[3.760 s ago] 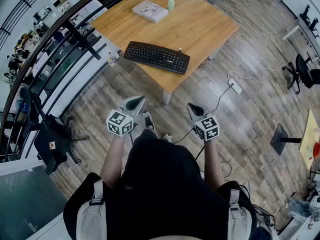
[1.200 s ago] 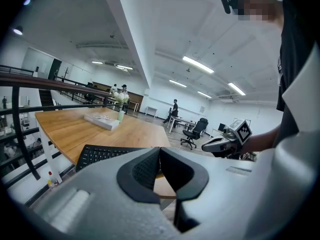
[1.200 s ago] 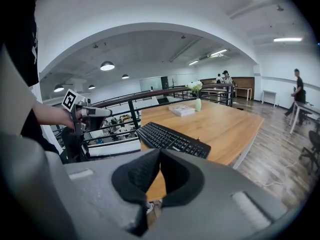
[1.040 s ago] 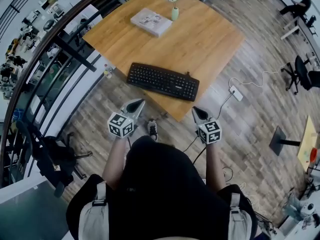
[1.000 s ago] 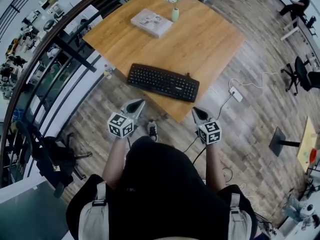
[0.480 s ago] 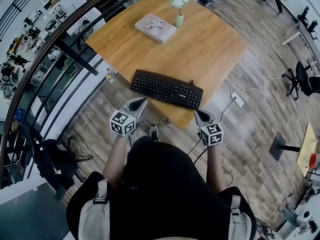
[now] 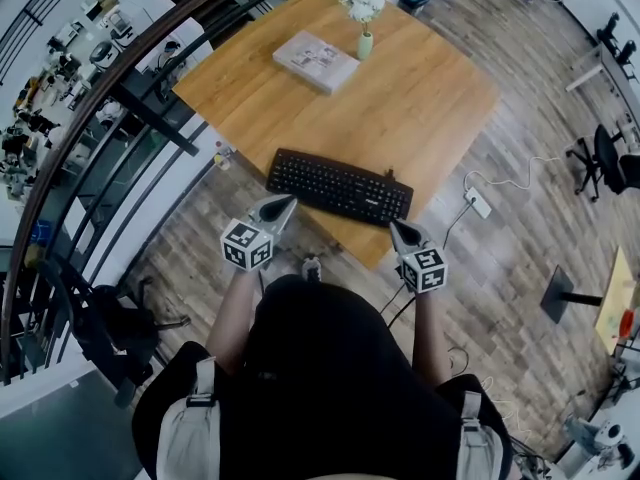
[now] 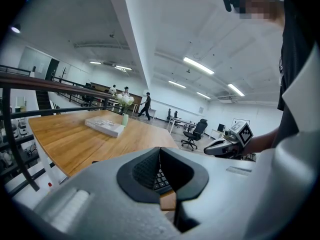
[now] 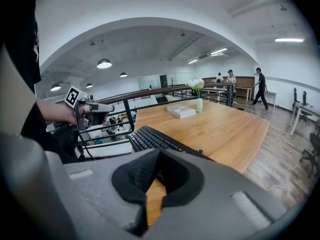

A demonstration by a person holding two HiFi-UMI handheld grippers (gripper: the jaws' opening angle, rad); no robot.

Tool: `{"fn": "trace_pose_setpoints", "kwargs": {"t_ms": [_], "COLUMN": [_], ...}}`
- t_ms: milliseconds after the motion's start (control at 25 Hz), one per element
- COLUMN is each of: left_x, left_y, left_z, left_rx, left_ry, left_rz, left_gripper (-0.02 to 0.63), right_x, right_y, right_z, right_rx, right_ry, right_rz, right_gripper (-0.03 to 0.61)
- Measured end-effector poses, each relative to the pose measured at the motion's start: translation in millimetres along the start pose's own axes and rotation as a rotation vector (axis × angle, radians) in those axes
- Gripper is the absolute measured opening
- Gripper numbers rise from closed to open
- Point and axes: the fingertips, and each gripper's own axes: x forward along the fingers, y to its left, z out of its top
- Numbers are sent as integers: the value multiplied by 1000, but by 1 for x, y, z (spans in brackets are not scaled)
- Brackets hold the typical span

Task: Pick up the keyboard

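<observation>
Jaws of left gripper [image 7: 283,205] and right gripper [image 7: 398,229] are closed together, empty. They should be opened and levelled at the keyboard's [image 7: 340,186] ends near the desk [image 7: 430,78] edge.

The left gripper [image 8: 160,152] hides most of the keyboard [image 8: 160,180], only a few keys showing; the right gripper [image 9: 159,153] covers its near edge; print on the book [image 7: 316,61] is too small to read.

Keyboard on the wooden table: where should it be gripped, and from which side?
Take the keyboard by its two short ends, left tongs on one, right tongs on the other, coming low from the near table edge. It lies flat, long and thin, along that edge; a single middle grip would likely tip it.
</observation>
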Motion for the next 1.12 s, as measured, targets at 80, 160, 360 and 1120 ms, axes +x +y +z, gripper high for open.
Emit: {"fn": "trace_pose_setpoints", "kwargs": {"t_ms": [80, 160, 360, 1120], "left_x": [1, 2, 2, 11], "left_y": [7, 14, 31, 72], "left_z": [4, 7, 12, 30], "left_rx": [4, 7, 6, 23], "left_ry": [-4, -4, -4, 0], "left_rz": [0, 3, 11, -23], "left_gripper": [12, 12, 12, 12], "right_x": [7, 14, 28, 59], "right_y": [0, 0, -1, 2], "right_z": [4, 8, 17, 39], "right_rx": [-1, -3, -5, -2], "right_ry": [0, -1, -4, 1], "right_rz": [1, 3, 3, -33], "right_gripper": [3, 5, 5, 5]}}
